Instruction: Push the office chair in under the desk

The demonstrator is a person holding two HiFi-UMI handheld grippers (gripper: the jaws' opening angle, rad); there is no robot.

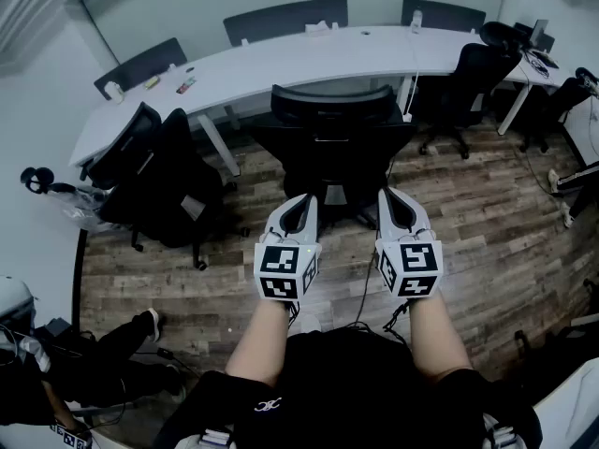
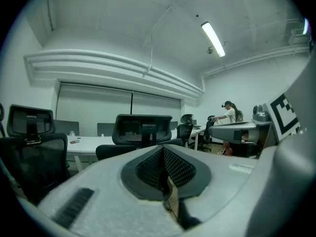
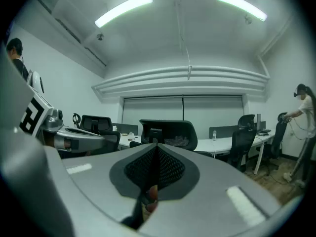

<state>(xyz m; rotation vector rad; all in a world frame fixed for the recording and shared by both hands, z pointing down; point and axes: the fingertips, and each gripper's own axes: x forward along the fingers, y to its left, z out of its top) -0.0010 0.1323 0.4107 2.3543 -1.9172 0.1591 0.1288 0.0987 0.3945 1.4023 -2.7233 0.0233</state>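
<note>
The chair [image 1: 332, 143] stands in front of the curved white table [image 1: 281, 64], not tucked under it. The left gripper [image 1: 301, 202] and right gripper [image 1: 393, 195] hover side by side short of the chair, with both jaws closed and empty.

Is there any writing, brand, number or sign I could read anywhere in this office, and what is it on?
No words or numbers can be read here.
Marker cubes: black-and-white square patterns only, no letters.
White mark on the person's dark clothing: too small to read.
Small items on the desk: any print is too small to read.
</note>
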